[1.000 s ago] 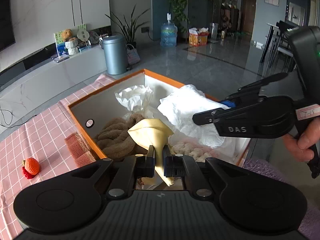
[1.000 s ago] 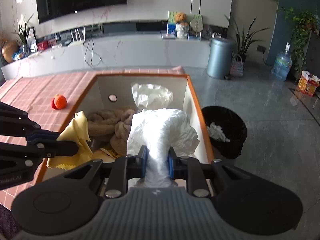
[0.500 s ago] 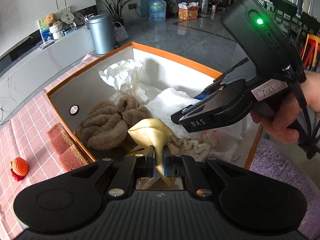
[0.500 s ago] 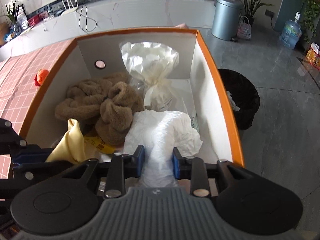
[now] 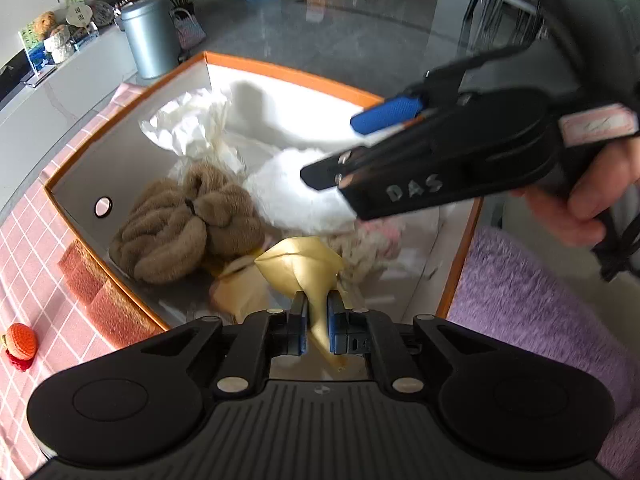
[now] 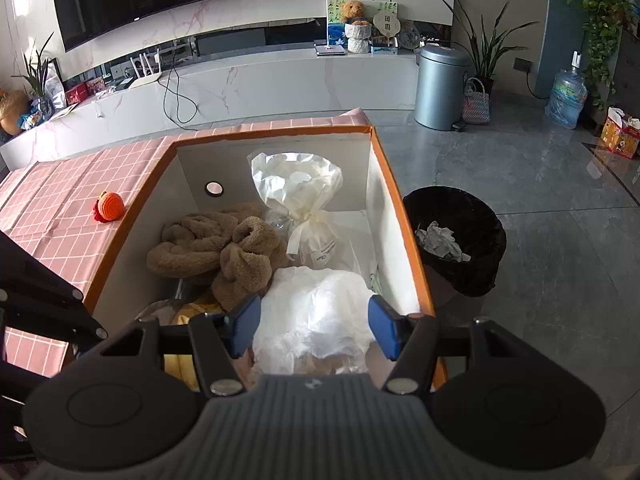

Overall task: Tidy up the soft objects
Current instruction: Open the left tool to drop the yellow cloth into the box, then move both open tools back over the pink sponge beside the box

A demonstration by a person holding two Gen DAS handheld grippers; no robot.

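Pink checked table (image 6: 60,216) carries orange box (image 6: 404,216); grey tiled floor beyond; left tongs (image 5: 316,322) pinching yellow cloth (image 5: 308,268); right tongs (image 6: 314,326) spread over white cloth (image 6: 316,304)

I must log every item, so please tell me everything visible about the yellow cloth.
The yellow cloth is thin, smooth, pale-gold fabric, bunched into a creased cone. The left tool is shut on its narrow end, just above the floor of the orange-rimmed box. Its wide end lies beside the brown plush towel.
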